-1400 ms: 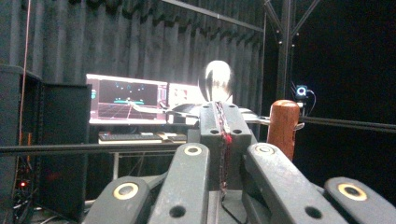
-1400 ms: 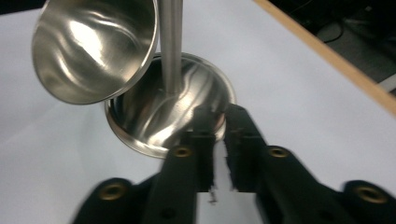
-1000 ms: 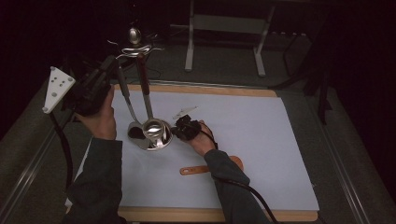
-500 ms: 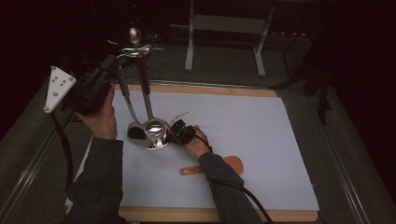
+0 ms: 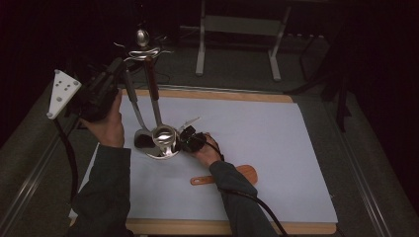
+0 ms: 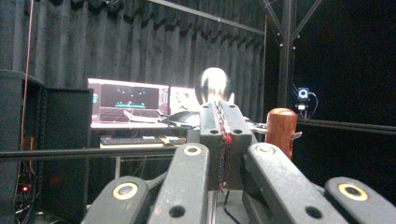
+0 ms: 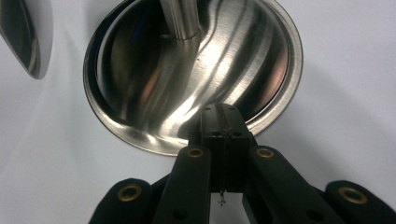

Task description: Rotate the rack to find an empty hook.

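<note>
A steel utensil stand rises from a round base [image 5: 163,145] on the white mat [image 5: 276,148], with a knob [image 5: 142,35] on top. From its hooks hang a steel ladle [image 5: 142,139] and a wooden-handled utensil [image 5: 152,81]. My left gripper [image 5: 117,66] is held high beside the hooks, jaws shut. In the left gripper view its tips [image 6: 222,109] sit just before the knob [image 6: 214,84], with the wooden handle [image 6: 281,128] to the right. My right gripper [image 5: 184,137] is low and shut. Its tips [image 7: 223,112] rest over the rim of the base [image 7: 154,84].
A wooden spatula [image 5: 232,174] lies flat on the mat near the right forearm. The mat sits on a wooden board [image 5: 217,94]. A metal frame [image 5: 237,24] stands behind the table. Monitors [image 6: 128,100] glow in the dark room beyond.
The right hand and forearm have shifted slightly toward the stand's base. The left hand has stayed where it was.
</note>
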### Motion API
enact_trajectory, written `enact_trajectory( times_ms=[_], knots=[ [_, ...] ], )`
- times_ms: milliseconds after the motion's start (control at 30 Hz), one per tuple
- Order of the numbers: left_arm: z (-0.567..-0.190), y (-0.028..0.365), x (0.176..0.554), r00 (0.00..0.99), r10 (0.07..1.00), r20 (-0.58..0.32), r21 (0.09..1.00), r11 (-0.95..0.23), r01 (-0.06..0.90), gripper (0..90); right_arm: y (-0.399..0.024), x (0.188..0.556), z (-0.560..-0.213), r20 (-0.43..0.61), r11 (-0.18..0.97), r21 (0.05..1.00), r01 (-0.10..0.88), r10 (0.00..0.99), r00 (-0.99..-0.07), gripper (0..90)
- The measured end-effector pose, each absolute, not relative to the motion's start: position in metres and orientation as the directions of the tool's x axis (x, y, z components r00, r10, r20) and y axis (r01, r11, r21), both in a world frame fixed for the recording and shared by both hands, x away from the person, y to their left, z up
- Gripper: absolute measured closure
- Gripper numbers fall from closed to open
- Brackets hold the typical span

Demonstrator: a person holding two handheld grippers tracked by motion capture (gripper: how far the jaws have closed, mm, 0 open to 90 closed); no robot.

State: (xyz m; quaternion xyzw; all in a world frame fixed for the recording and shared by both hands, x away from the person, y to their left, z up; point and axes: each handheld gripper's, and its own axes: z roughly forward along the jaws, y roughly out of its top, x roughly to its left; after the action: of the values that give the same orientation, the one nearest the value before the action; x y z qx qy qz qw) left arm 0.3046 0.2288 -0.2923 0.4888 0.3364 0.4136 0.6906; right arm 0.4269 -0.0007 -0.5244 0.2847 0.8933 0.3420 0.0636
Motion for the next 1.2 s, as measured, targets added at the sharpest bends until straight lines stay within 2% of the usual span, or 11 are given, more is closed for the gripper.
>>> enact_trajectory(
  times_ms=[267, 767, 1200],
  knots=[
    [-0.292, 0.229, 0.305, 0.413, 0.909, -0.056, 0.955, 0.169, -0.245, 90.0, 0.0, 0.427, -0.523, 0.079, 0.612, 0.639, 0.466, 0.55, -0.831, 90.0],
    [-0.291, 0.241, 0.317, 0.39, 0.914, -0.111, 0.955, 0.208, -0.214, 90.0, 0.001, 0.428, -0.523, 0.083, 0.613, 0.634, 0.471, 0.552, -0.829, 90.0],
    [-0.286, 0.252, 0.34, 0.379, 0.916, -0.133, 0.96, 0.215, -0.182, 90.0, 0.001, 0.428, -0.523, 0.083, 0.613, 0.634, 0.471, 0.552, -0.829, 90.0]
  ],
)
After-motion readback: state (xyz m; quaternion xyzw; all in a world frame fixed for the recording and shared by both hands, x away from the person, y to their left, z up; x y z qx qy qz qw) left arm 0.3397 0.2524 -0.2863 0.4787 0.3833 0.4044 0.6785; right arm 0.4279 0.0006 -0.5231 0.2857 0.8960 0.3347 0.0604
